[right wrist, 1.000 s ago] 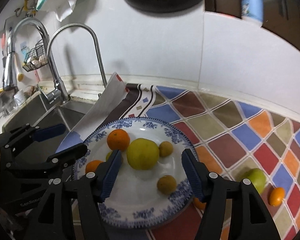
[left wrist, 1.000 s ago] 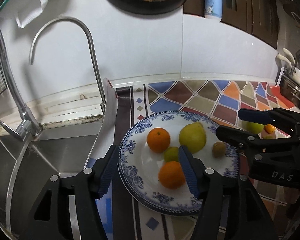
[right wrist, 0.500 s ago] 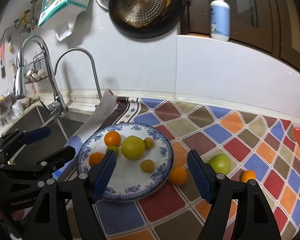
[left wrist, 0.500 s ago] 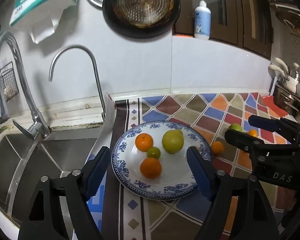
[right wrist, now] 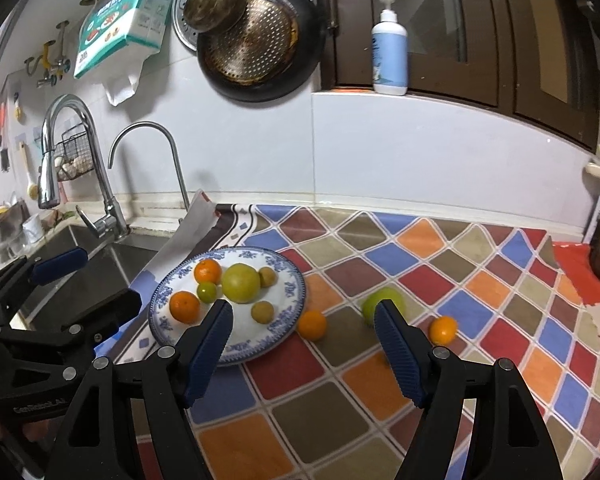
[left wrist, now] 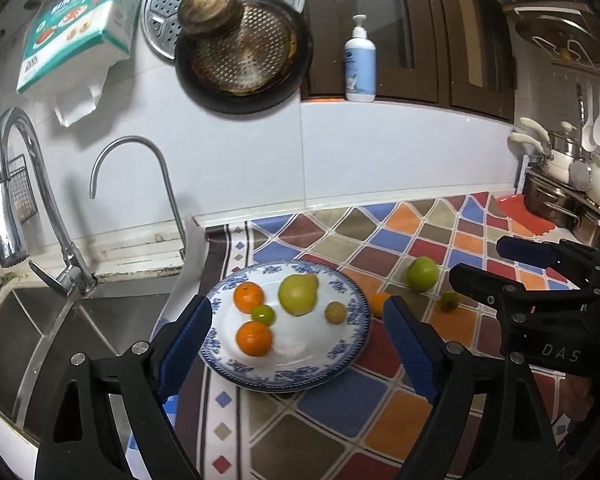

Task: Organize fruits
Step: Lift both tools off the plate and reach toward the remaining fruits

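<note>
Right wrist view shows me, left to right, my left gripper with jaws just widened and empty, the plate carrying six fruits, my right gripper likewise spread and empty, then three fruits loose on the mat.

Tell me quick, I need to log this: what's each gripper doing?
Left gripper: open, holding nothing, jaws just been widening.
Right gripper: open, holding nothing.

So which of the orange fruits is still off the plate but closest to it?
The orange fruit just beside the plate's right rim; the other loose one lies farther right, past the green apple.
</note>
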